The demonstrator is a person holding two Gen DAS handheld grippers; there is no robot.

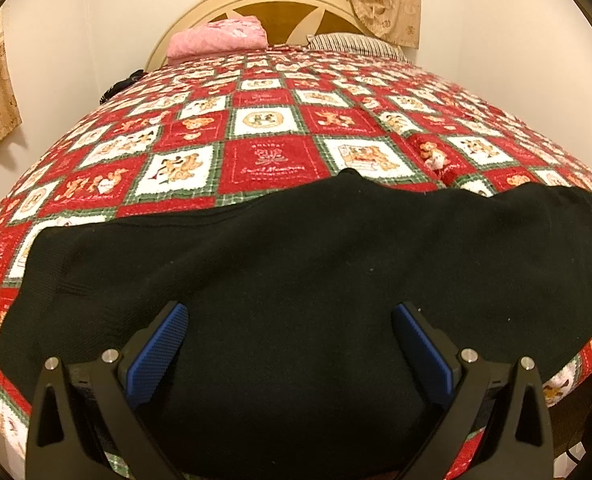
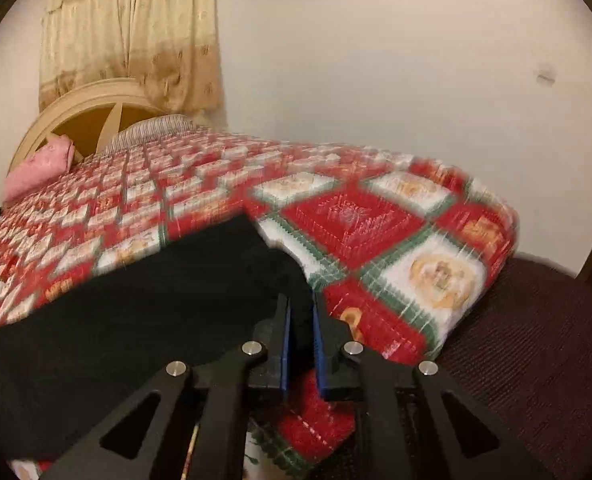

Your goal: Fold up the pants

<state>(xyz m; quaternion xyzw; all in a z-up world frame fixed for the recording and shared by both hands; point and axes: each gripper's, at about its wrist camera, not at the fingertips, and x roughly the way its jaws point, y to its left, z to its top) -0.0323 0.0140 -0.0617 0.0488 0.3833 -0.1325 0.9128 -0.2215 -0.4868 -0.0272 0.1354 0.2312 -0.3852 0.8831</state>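
Across the foot of the bed (image 1: 263, 120) lie the black pants (image 1: 296, 264), soft, limp knit best taken at an edge; the left claw (image 1: 289, 320) gapes above them, the right claw (image 2: 300, 312) pinches their corner.

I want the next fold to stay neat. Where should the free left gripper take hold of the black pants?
Probably the flat left-hand edge of the black pants, coming in low from the near side. The open left gripper hangs over mid-cloth with no edge to pinch; the right gripper is closed on the opposite end.

Warm dim light, right view motion-blurred.
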